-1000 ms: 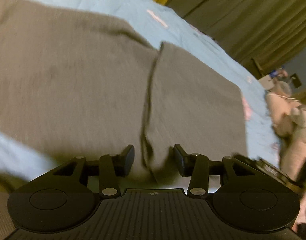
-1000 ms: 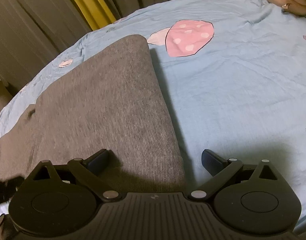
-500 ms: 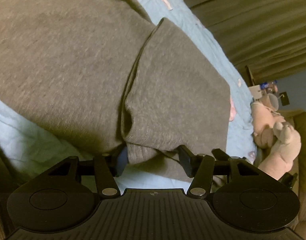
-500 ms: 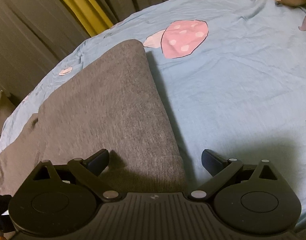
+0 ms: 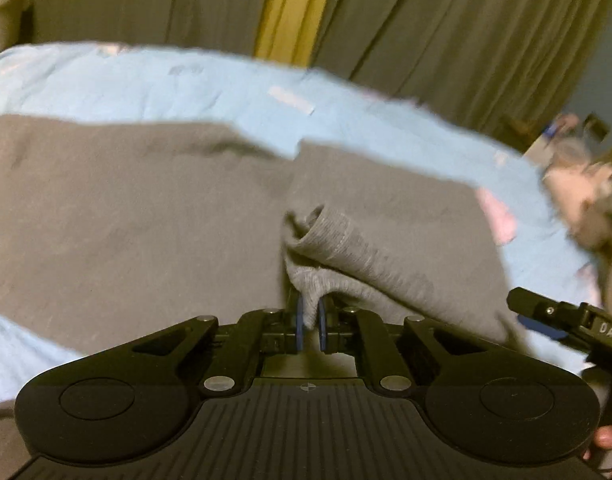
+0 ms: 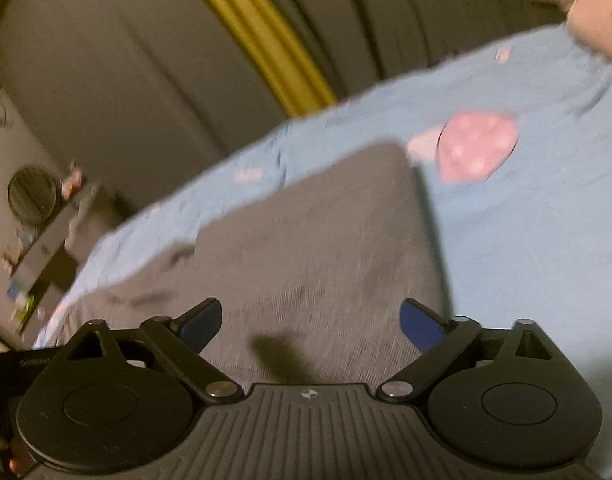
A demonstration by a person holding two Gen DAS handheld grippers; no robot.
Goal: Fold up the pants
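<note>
Our left tool (image 5: 310,322) is clenched on the pants (image 5: 146,216) hem; their length runs leftward across the bed (image 5: 186,80). Our right tool (image 6: 310,322), released, hovers over them.

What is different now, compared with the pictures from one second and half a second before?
The left claw has shut on the hem of the pants; earlier it was open around that edge. Both views have tilted up, showing more of the curtains. The right claw stays open over the pants, which still lie on the blue bedsheet.
</note>
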